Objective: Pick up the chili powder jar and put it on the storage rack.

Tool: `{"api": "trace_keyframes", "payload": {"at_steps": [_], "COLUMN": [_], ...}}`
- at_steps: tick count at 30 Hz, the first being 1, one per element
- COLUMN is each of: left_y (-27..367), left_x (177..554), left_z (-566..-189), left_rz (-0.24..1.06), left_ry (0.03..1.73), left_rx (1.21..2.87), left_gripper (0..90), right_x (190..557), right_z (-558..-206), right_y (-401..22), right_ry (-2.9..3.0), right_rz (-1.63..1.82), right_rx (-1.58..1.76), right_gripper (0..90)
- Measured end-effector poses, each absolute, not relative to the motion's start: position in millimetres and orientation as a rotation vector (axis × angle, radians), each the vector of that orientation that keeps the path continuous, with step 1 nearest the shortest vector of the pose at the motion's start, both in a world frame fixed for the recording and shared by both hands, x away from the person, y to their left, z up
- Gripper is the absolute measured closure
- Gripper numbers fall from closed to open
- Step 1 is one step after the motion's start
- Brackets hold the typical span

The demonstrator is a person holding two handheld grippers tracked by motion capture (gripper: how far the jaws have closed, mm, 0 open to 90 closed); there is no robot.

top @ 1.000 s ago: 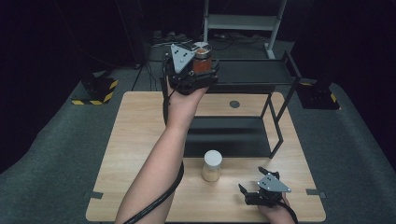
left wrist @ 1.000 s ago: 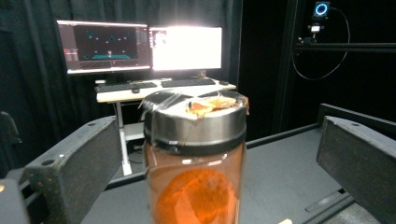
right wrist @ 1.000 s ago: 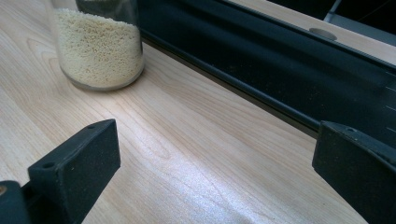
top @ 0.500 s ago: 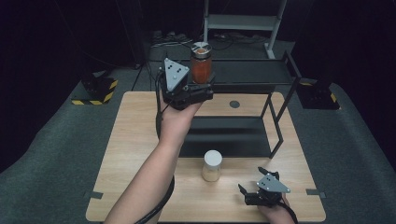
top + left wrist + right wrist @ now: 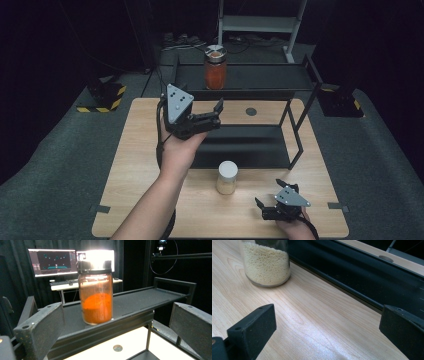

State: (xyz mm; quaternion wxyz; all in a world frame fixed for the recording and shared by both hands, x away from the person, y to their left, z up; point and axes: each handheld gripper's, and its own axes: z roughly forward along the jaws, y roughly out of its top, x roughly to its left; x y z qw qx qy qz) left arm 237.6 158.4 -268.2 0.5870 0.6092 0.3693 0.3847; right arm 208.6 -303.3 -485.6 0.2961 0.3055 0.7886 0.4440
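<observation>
A glass jar of orange-red powder (image 5: 215,67) with a metal lid stands upright on the top shelf of the black rack (image 5: 270,79). My left gripper (image 5: 217,114) hovers open just in front of that shelf, apart from the jar. Along its own jaws, the orange jar (image 5: 96,296) sits centred beyond the left gripper (image 5: 116,330), jaws spread wide. A white-lidded jar of pale grains (image 5: 227,177) stands on the table in front of the rack. My right gripper (image 5: 269,195) rests open near the front right edge. The grain jar (image 5: 265,263) is ahead and left of the right gripper (image 5: 327,332).
The wooden table (image 5: 142,150) carries the rack, whose lower shelf (image 5: 245,145) lies dark at table level. A small round grommet (image 5: 251,111) sits in the tabletop behind it. Yellow-black striped bases (image 5: 102,97) stand on the floor. Lit monitors (image 5: 52,262) glow behind the rack.
The left gripper set the orange jar on the top shelf, opened, and drew back toward the person. The right gripper has stayed put.
</observation>
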Motion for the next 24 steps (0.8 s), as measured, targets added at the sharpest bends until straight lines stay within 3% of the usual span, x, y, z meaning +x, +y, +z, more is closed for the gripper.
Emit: {"api": "trace_keyframes", "payload": {"at_steps": [24], "left_y": [180], "left_x": [219], "left_z": [-333], "left_rz": [0.837], "left_ry": [0.901], "left_rx": [1.543], "left_gripper": [0.3], "right_x": [208], "right_z": [-486], "right_y": [-303], "right_ry": [2.096], "right_rz": [1.177], "right_rx": [0.808], "right_gripper": [0.0]}}
